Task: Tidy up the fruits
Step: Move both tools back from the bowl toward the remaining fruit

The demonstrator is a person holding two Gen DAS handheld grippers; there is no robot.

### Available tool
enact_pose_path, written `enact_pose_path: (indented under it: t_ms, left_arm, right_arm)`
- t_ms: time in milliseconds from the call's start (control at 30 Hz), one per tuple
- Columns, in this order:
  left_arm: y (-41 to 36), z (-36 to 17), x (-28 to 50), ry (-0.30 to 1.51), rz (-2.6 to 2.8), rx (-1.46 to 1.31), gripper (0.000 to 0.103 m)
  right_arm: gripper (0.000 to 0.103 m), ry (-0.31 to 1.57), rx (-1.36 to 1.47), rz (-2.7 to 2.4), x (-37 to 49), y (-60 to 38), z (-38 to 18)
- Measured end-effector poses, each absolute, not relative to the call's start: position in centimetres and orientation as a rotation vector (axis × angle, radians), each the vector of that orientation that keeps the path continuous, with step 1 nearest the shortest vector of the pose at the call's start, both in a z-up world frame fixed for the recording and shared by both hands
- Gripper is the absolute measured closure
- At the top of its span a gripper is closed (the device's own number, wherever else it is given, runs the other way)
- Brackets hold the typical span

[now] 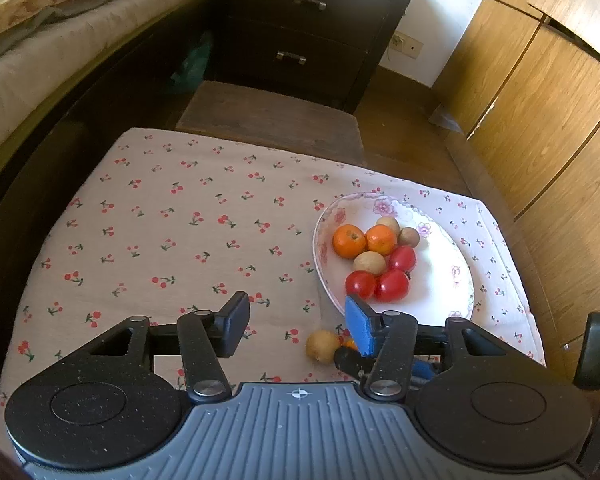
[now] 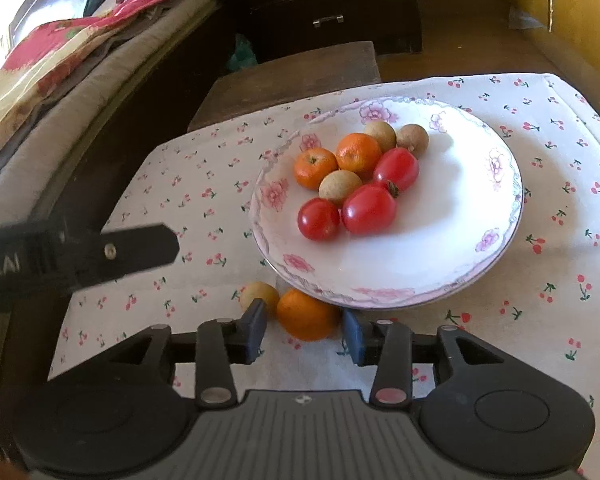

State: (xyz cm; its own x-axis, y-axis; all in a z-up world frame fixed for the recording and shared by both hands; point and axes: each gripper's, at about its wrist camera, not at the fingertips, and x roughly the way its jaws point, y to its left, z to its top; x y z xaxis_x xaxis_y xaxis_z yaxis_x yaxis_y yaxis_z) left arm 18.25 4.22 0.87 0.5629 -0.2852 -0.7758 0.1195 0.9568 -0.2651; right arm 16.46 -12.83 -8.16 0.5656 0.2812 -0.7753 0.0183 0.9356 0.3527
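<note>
While most of the fruit already sits on the plate, two pieces lie loose on the cloth beside its near rim.
Step in hand: picking up the loose orange [image 2: 308, 314] to add it to the plate [image 2: 428, 248].
Right gripper [image 2: 305, 330]: jaws spread, one blue pad on each side of the orange, not yet pressing it as far as can be seen.
Left gripper [image 1: 296, 326]: jaws wide apart, holding nothing, hovering over the cherry-print tablecloth [image 1: 160, 220].
Loose tan fruit [image 2: 259, 295]: on the cloth, just beside the orange and close to the right gripper's left pad.
On the plate: two oranges, three red tomatoes [image 2: 369, 209] and three tan fruits, clustered toward the far left.
Next move calls for: closing gently on the orange alone, without nudging the tan fruit, then lifting clear of the plate's rim.
</note>
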Motion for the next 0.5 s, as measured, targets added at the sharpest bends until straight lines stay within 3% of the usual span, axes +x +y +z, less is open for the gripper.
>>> enact_pose_path:
  t_ms: [167, 333, 500]
  left_arm:
    - [4.5, 0.1, 18.3, 0.972, -0.237, -0.191, 0.041]
    - [4.3, -0.6, 18.2, 1.002, -0.242, -0.173, 0.040]
    - [3.3, -2.0, 18.3, 1.047, -0.272, -0.170, 0.040]
  right_arm:
    - [0.063, 0.969, 0.362, 0.178, 16.5, -13.0, -8.4]
    - [0.075, 0.998, 0.298, 0.204, 15.6, -13.0, -8.5]
    - [0.079, 1.001, 0.234, 0.235, 14.6, -13.1, -7.8]
